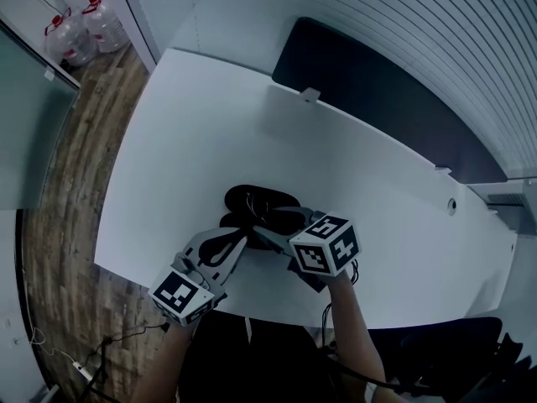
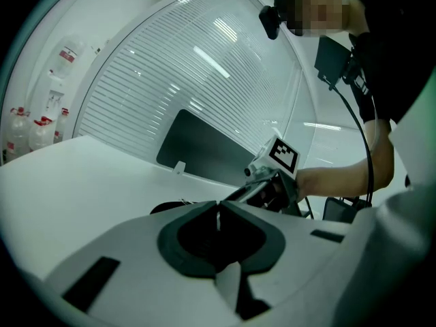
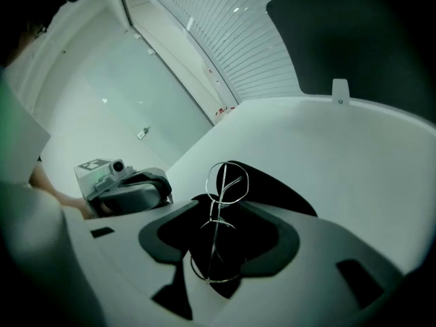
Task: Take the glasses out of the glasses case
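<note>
Right gripper jaws pinch wire glasses over the open glasses case, centre frame. Left gripper jaws meet; any grip on the case is obscured.

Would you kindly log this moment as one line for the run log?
right claw: shut on glasses | left claw: shut at glasses case

The glasses have a thin wire frame and round lenses. They stand on edge, one lens above the other, pinched between the jaws of the right gripper. Just behind them the black case lies open on the white surface, near its front edge.
</note>
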`<state>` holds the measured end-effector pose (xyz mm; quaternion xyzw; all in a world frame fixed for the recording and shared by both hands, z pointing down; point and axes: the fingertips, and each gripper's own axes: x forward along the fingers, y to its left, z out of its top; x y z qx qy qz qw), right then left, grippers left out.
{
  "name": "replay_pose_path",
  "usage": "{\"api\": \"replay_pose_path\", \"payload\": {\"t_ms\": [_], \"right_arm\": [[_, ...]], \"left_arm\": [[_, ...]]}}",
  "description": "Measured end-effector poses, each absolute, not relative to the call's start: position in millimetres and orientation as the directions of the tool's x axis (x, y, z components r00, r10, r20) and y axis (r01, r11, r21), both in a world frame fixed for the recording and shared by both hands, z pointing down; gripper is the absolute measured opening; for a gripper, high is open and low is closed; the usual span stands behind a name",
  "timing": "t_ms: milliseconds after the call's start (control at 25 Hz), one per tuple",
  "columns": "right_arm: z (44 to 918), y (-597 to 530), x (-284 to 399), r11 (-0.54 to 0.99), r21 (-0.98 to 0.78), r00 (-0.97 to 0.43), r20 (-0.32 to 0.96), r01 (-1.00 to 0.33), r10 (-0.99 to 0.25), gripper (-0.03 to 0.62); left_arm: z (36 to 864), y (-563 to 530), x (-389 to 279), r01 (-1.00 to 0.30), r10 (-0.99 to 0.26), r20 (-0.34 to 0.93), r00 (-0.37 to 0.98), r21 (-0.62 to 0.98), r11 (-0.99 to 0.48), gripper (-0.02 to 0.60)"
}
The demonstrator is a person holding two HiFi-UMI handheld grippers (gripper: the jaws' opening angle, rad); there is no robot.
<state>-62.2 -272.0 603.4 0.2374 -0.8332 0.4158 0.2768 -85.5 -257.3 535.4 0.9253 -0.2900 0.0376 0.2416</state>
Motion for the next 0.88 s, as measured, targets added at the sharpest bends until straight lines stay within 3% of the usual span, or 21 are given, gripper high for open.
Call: {"api": "replay_pose_path", "payload": {"t_ms": [560, 880], "right_arm": [[586, -271, -58, 0.505, -0.568, -0.744, 0.61, -0.65, -0.273, 0.189], [564, -273, -58, 0.489, -0.588, -0.763, 0.544, -0.644, -0.349, 0.187]], "left_arm": [[526, -259, -89, -0.573, -0.507, 0.267, 0.819, 0.384, -0.724, 0.011], [506, -261, -86, -0.555, -0.514, 0.214, 0.831, 0.376, -0.742, 0.011]]}}
